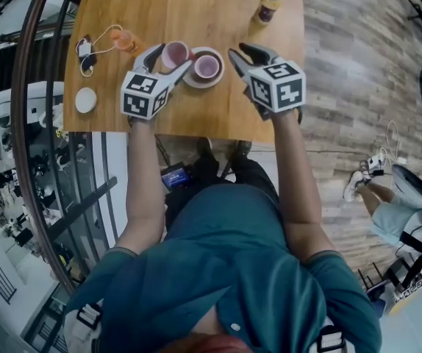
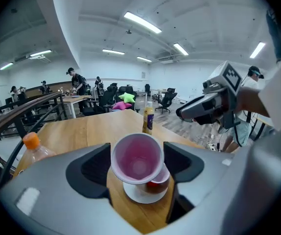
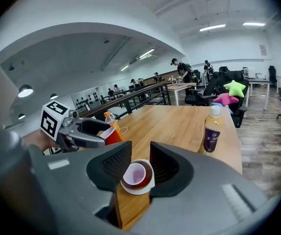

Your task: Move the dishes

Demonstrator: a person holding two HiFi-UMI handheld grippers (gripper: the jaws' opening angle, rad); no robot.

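Observation:
My left gripper (image 1: 173,56) is shut on a red cup with a pale pink inside (image 1: 175,53), held tilted just above the table. In the left gripper view this cup (image 2: 136,158) fills the gap between the jaws. Right beside it, a white saucer (image 1: 193,80) carries a second red cup (image 1: 207,66); both show under the held cup, the saucer (image 2: 136,194) below and the cup (image 2: 156,184) on it. My right gripper (image 1: 245,53) stands open just right of the saucer, touching nothing. Its own view shows the saucer (image 3: 135,189) and cup (image 3: 134,174) ahead between the jaws.
On the wooden table (image 1: 189,6) a juice bottle (image 1: 267,6) stands at the far right. An orange-capped bottle (image 1: 125,41), a white charger with cable (image 1: 86,50) and a small white disc (image 1: 86,99) lie at the left. The table's near edge runs under my grippers.

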